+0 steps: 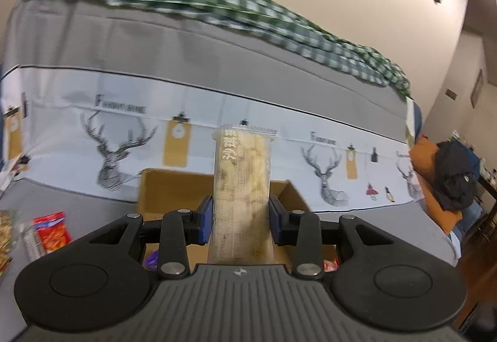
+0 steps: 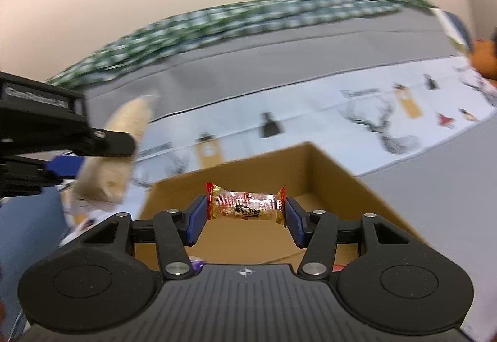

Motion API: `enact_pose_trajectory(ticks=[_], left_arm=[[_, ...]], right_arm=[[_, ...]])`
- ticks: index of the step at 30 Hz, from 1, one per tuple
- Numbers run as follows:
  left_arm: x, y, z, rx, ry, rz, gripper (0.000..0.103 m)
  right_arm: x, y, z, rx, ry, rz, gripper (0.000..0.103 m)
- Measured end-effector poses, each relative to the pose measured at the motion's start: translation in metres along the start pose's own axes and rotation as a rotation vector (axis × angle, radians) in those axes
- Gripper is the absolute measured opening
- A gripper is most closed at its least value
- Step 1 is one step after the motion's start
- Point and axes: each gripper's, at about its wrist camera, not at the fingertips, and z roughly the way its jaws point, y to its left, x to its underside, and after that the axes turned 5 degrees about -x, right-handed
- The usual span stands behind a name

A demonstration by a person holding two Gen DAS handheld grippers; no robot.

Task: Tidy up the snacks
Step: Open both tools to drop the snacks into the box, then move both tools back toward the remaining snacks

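Grey sofa (image 1: 93, 40) under green checked cloth (image 1: 217, 9) backs cardboard box (image 2: 326, 174).

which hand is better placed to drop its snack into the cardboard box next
Right. The right gripper holds its red-ended snack directly over the open cardboard box. The left gripper holds its pale bar upright, nearer the box's edge.

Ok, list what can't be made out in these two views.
- Cardboard box floor, left wrist view: hidden behind the left gripper and its long pale snack pack.
- Purple packet, right wrist view: only a sliver shows past the right gripper body.
- Small print on the red-ended snack: too small to read.
- Checked cloth, right wrist view: motion-blurred.
- Red packet, left wrist view: its print is blurred.
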Motion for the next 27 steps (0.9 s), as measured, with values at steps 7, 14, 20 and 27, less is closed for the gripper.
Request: enact_pose_trajectory(ticks=[7, 14, 20, 27], left_arm=[[-0.009, -0.023, -0.014, 0.024, -0.068, 0.052, 0.071], [0.027, 0.000, -0.058, -0.069, -0.120, 0.132, 0.080], [0.080, 0.047, -0.086, -0.145, -0.005, 0.270, 0.084], [0.134, 0.127, -0.106, -0.126, 0.121, 0.188, 0.060]], right_arm=[[0.000, -0.023, 0.006, 0.121, -0.019, 0.065, 0.079], [0.005, -0.020, 0.003, 0.121, -0.033, 0.022, 0.082], [0.014, -0.003, -0.008, 0.113, -0.078, -0.069, 0.083], [0.031, 0.019, -0.026, 0.006, -0.065, -0.153, 0.083]])
